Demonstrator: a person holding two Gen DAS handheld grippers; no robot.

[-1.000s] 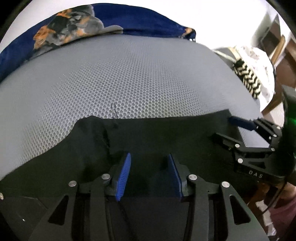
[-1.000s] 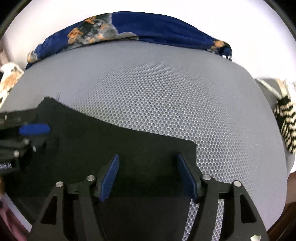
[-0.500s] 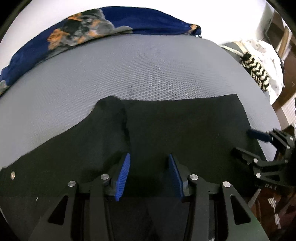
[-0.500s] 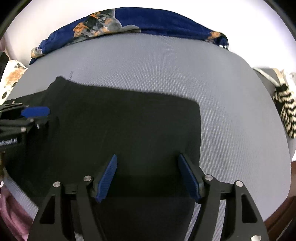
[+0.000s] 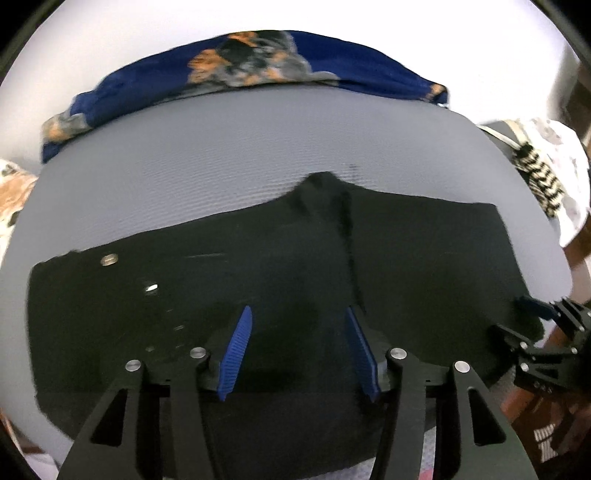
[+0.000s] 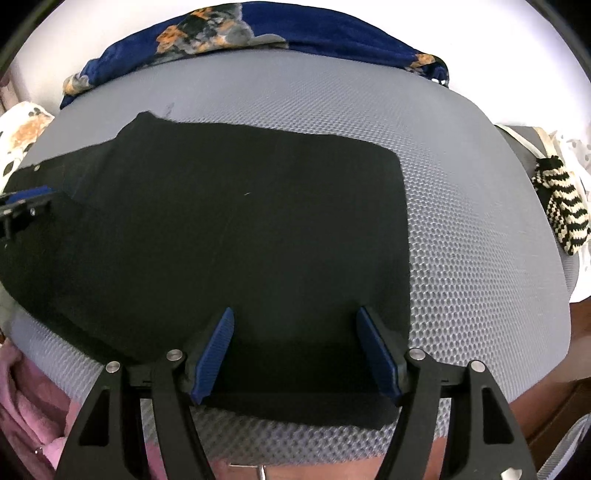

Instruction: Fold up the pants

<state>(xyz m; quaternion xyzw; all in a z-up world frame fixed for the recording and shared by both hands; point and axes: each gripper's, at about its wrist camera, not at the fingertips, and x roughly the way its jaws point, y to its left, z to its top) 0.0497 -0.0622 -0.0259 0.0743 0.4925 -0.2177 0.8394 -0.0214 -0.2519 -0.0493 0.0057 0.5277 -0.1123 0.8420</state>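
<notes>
Black pants [image 5: 406, 266] lie flat on a grey mesh surface [image 5: 221, 155], waist button at the left [image 5: 109, 259], crotch point toward the far side. They also show in the right wrist view [image 6: 240, 229], with a straight edge at the right. My left gripper [image 5: 297, 350] is open and empty above the near part of the pants. My right gripper [image 6: 295, 350] is open and empty over the pants' near right part. The right gripper shows at the right edge of the left wrist view [image 5: 535, 325]. The left gripper shows at the left edge of the right wrist view [image 6: 22, 203].
A blue floral cloth [image 6: 258, 26] lies along the far edge of the mesh surface [image 6: 480, 258]. A black-and-cream striped knit item [image 6: 561, 206] sits at the right. Pink fabric [image 6: 22, 406] is at the near left. A white wall is behind.
Both grippers have pulled back toward the near side and risen, so much more of the pants shows now. The waist button came into the left wrist view. Both stay open.
</notes>
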